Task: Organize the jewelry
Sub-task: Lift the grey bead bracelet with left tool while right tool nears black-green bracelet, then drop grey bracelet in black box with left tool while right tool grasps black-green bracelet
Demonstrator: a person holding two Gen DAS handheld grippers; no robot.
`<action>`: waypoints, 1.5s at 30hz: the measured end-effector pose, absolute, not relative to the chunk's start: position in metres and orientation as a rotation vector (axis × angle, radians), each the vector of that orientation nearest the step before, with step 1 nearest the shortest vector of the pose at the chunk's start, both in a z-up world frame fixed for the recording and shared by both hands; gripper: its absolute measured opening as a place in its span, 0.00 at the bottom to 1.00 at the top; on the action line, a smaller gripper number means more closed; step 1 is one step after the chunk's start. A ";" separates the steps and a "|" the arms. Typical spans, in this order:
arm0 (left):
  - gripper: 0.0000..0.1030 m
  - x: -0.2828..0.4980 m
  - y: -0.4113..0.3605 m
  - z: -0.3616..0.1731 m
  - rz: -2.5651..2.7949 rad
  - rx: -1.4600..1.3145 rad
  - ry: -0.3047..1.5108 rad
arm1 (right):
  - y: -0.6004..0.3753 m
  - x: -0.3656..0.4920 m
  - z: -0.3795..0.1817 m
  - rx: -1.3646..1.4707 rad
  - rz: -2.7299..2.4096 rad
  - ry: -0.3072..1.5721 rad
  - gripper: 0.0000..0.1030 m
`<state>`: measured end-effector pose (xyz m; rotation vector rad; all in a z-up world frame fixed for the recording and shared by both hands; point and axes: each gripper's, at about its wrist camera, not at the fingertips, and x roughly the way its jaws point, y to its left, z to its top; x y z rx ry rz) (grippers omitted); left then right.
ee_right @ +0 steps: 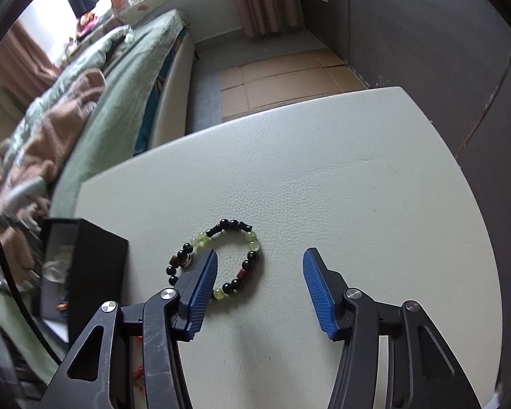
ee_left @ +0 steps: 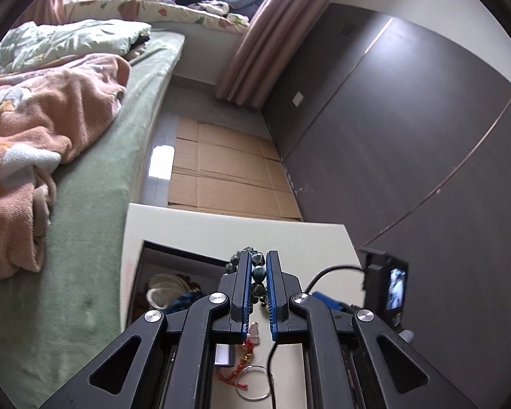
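My left gripper [ee_left: 258, 259] is shut on a dark green bead bracelet [ee_left: 258, 274], held between its blue pads above the white table [ee_left: 289, 238] and the open black jewelry box [ee_left: 173, 272]. In the right wrist view a bracelet of pale green, black and dark red beads [ee_right: 233, 223] lies flat on the table [ee_right: 323, 177]. My right gripper [ee_right: 260, 252] hangs over it with jaws apart. Its left finger covers the ring's left part, and the ring's right side lies between the fingers. The pads do not press on it.
The black box [ee_right: 95, 272] stands at the table's left edge with several pieces inside. A red tassel charm [ee_left: 243, 361] and a metal ring [ee_left: 253, 385] lie under my left gripper. A bed [ee_left: 85, 204] runs along the left, flattened cardboard [ee_left: 221, 170] covers the floor, and a dark wall [ee_left: 408, 136] is at the right.
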<state>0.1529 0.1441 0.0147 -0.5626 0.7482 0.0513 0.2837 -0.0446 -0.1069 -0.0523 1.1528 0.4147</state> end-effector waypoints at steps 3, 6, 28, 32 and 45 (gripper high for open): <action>0.08 0.150 0.156 0.013 0.067 -0.582 0.747 | -0.032 0.277 -0.112 -0.167 0.402 1.136 0.49; 0.08 0.147 0.163 0.010 0.090 -0.584 0.754 | -0.026 0.270 -0.113 -0.258 0.396 1.101 0.48; 0.09 0.148 0.146 -0.020 0.043 -0.640 0.808 | -0.062 0.238 -0.050 -0.096 0.530 0.964 0.09; 0.11 0.154 0.159 -0.034 0.081 -0.695 0.866 | -0.056 0.235 -0.044 -0.087 0.549 0.946 0.09; 0.69 0.140 0.179 -0.017 0.186 -0.641 0.813 | -0.040 0.220 -0.012 0.039 0.707 0.854 0.09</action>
